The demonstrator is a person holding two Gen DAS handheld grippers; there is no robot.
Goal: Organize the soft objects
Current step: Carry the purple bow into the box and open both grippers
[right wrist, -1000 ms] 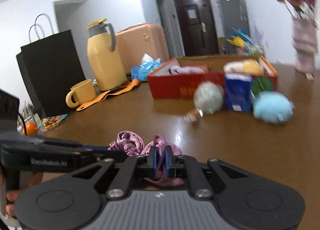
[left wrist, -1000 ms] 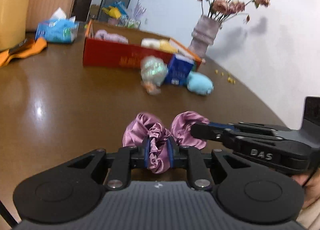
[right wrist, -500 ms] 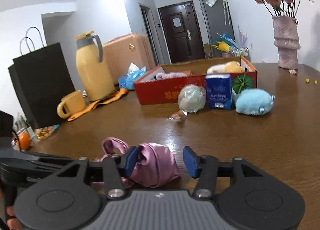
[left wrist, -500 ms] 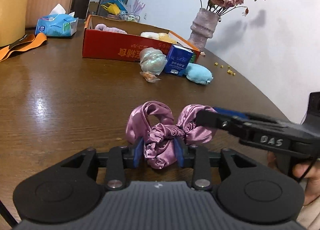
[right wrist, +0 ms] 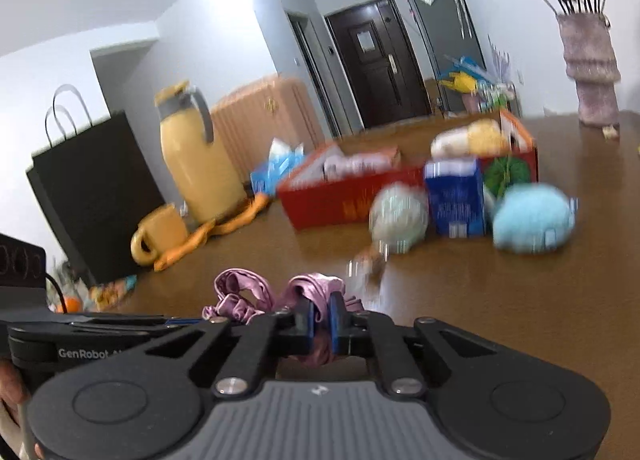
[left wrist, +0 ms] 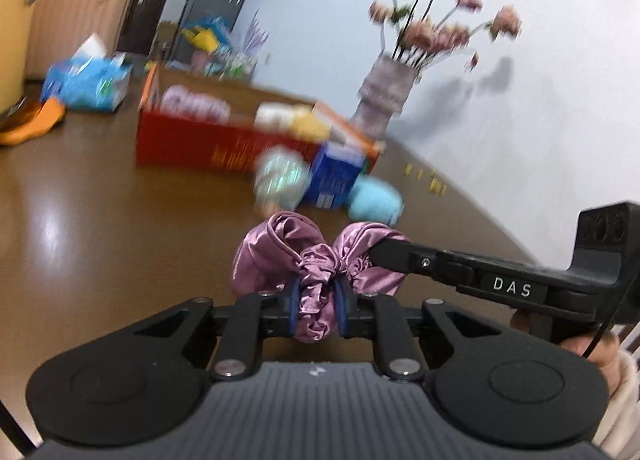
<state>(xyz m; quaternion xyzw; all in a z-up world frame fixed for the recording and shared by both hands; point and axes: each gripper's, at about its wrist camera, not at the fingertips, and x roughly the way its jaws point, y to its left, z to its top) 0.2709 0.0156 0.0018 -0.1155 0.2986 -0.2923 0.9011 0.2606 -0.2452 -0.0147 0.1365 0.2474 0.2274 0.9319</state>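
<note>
Scrunchie (left wrist: 316, 280), purple satin one, is pinched from both sides: left gripper (left wrist: 317, 306) is closing on its gathered middle, right gripper (right wrist: 320, 320) clamps the other end, over the table (left wrist: 120, 220).

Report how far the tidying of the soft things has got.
Done: some soft items already sit in the red box. In hand: the left gripper, jaws closing, and the right gripper both pinch the purple scrunchie. Left: the blue plush and pale ball lie outside it.

plush toy (right wrist: 532, 218) and carton (right wrist: 456, 200) before the box (right wrist: 340, 200) on the table (left wrist: 100, 220)
</note>
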